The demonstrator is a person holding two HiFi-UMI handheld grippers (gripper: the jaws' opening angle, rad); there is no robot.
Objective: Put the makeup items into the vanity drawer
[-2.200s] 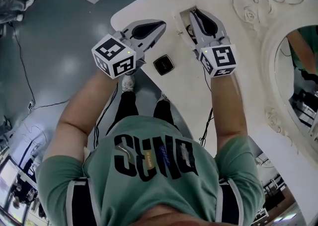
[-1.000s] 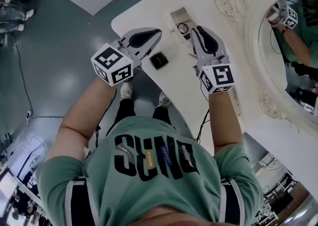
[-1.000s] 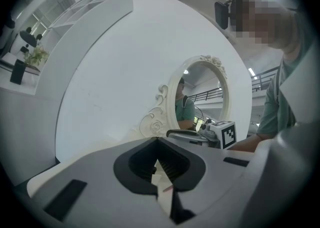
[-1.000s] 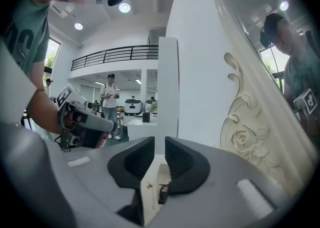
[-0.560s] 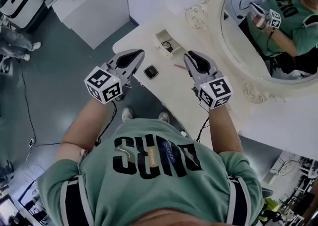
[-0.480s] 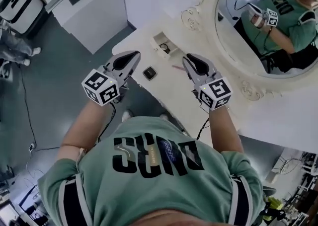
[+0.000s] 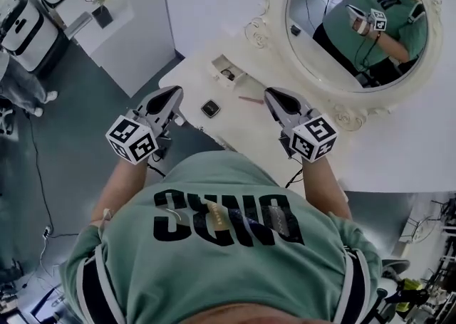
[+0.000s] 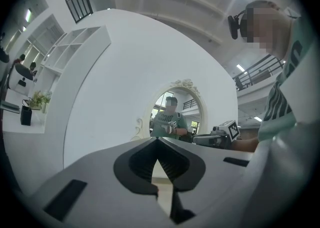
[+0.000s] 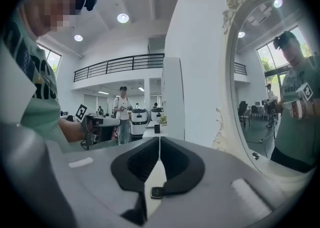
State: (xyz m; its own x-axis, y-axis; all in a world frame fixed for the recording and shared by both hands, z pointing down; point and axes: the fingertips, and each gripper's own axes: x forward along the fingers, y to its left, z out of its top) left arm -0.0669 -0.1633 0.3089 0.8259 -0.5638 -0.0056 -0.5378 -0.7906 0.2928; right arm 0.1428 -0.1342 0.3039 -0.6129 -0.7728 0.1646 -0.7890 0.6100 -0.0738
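Right gripper (image 7: 272, 96) low over the front of the white vanity top (image 7: 246, 127), jaws closing, tips meeting at the far end, nothing caught between them. Left gripper (image 7: 173, 95) well apart at its 9 o'clock, out past the table's corner and above the grey floor (image 7: 85, 102), jaws together and just as empty.

Between the two, flat on the tabletop: a small black square compact (image 7: 209, 108), at 9 o'clock from the right gripper's tips and 4 o'clock from the left's, touched by neither. Seen too through the slit under the right gripper's tips, in that gripper's own view. Just beside the right tips, again at 9 o'clock, a slim pink pencil (image 7: 251, 100) lying loose on the white surface. Farther off at 10 o'clock, the vanity drawer (image 7: 219, 65), open, with a small dark ring-shaped item inside, too small to name. Compact and pencil both outside the drawer, at its 6 and 5 o'clock.

At 1 o'clock from the right gripper, an oval mirror (image 7: 306, 9) in an ornate white frame, reflecting a person in a green shirt (image 7: 228, 244).

Black-and-white square markers on each gripper's cube. Large black block lettering across the shirt, upside down from the head view and not readable with certainty.
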